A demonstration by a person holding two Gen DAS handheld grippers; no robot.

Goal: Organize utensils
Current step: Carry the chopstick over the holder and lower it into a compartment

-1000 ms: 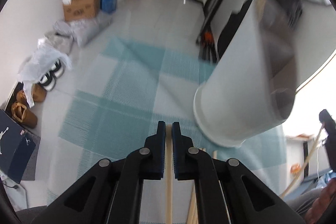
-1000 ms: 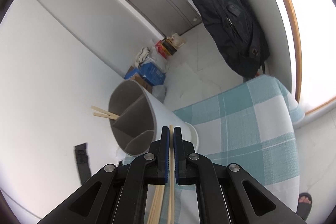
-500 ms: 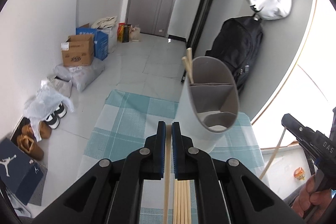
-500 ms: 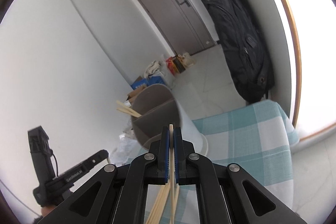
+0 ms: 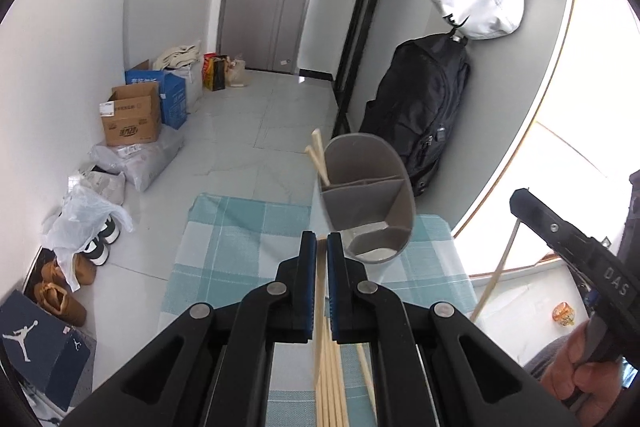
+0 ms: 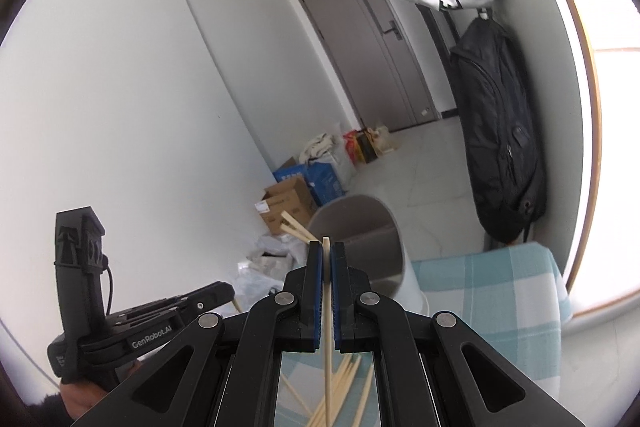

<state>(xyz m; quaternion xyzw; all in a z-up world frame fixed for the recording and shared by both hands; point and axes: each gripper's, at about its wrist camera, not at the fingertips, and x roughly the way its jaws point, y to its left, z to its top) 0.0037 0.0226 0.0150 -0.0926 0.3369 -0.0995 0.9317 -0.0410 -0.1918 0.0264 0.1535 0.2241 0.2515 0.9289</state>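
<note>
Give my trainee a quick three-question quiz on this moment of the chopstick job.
1. True or false: the utensil holder already has chopsticks in it.
2. What is each gripper clamping: A) a spoon, B) one chopstick, C) nothing?
3. Where do the loose chopsticks lie?

Key
1. True: two lean out of a compartment at the holder's left side.
2. B: the left gripper and the right gripper are each shut on one chopstick.
3. On the checked cloth covering the table, below the grippers.
</note>
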